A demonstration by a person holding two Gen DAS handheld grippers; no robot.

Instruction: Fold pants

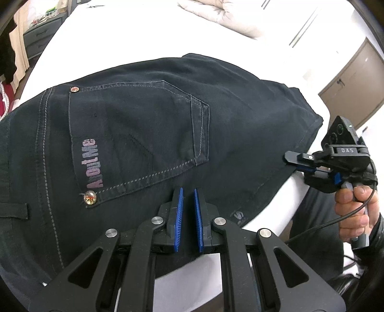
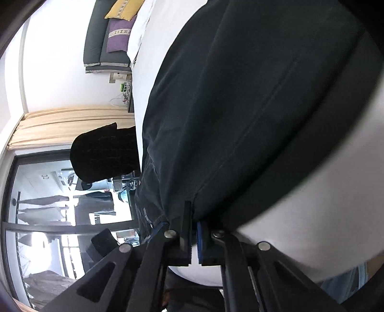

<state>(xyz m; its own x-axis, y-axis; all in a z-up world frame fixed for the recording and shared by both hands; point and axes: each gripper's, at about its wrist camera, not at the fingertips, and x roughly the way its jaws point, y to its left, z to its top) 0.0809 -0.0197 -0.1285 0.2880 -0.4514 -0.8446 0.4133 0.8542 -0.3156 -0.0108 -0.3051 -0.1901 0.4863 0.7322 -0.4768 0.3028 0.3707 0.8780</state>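
Tongs on the left hand's tool (image 1: 188,192) sit at the near edge of the left wrist view, at six o'clock, their blue ribbed pads (image 1: 180,216) drawn almost together with only a thin slit between them and nothing caught in it; the tips hover over, or perhaps rest on, the dark cloth just below the pocket seam. Directly beyond lie the pants (image 1: 148,124), dark denim spread flat on a white bed (image 1: 124,33), back side up. Their back pocket (image 1: 134,139) is the only holder in sight; it lies flat and stitched shut along its sides, and whether anything is inside cannot be told. Pink lettering runs along its edge at nine o'clock, with a shiny rivet (image 1: 90,198) at its near corner and a smaller one at the far corner. At three o'clock the right tongs (image 1: 291,159) are pressed together on the edge of the pants where the cloth meets the bed's side, held by a hand (image 1: 355,206) with a black cable trailing below. The right wrist view confirms this: the right tongs (image 2: 194,213) pinch a folded edge of the denim (image 2: 240,108), which fills the view up to twelve o'clock. Farther off, at one o'clock, a crumpled pale blanket (image 1: 223,14) lies on the bed; a brown cabinet (image 1: 355,79) stands at two o'clock.
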